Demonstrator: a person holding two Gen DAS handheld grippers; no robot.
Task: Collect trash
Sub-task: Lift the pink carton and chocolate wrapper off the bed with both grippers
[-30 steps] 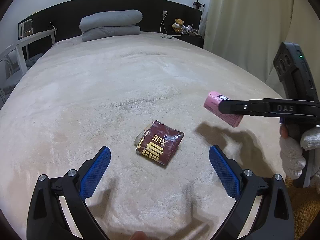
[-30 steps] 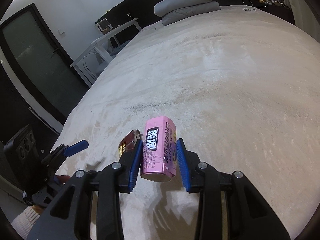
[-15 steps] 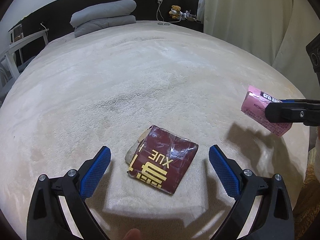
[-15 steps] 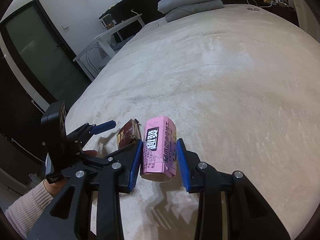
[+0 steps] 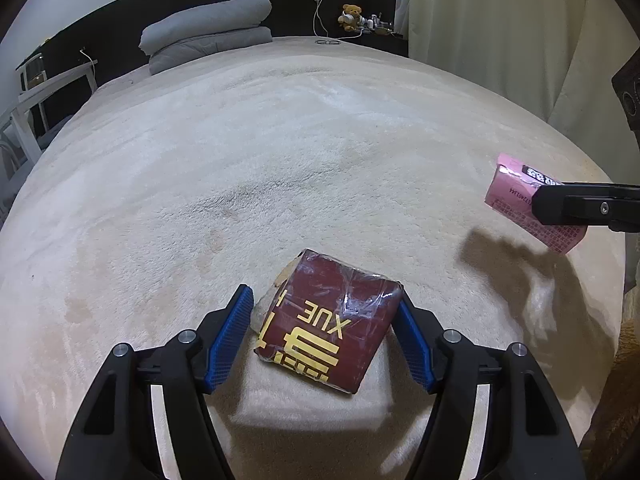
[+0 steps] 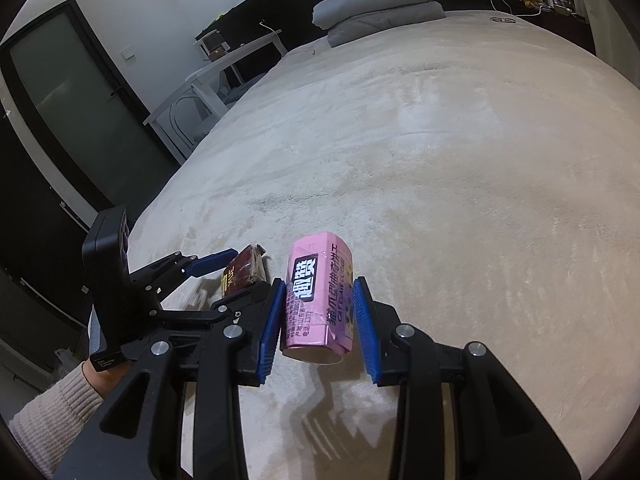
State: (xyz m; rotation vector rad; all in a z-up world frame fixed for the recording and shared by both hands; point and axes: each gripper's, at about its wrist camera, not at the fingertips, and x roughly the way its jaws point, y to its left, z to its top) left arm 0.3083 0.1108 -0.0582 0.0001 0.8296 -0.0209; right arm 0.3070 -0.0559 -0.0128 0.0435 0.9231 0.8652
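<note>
Since a second ago the left gripper (image 5: 325,336) has come forward and down over the bed (image 5: 280,152), so the dark red packet (image 5: 328,324), then lying well ahead of its blue pads, now sits between them, and the gap that was wide has narrowed to about the packet's width. The jaws are closing at this moment; the right pad looks to be against the packet's right edge, while a thin strip of blanket still shows between the left pad and the packet. The packet lies flat on the cream blanket, its long axis running from near left to far right in the left wrist view, with its yellow print upside down to that camera. The right gripper (image 6: 318,312) has not changed: its jaws stand narrow and clamped on the pink carton (image 6: 318,300), which it holds clear of the bed, the carton's long axis running along the fingers, its open end toward the camera and its closed end pointing away. From the left wrist view the carton hangs to the right of the packet, well apart from it, casting a shadow on the blanket. A grey folded quilt (image 5: 208,32) lies at the head of the bed.
</note>
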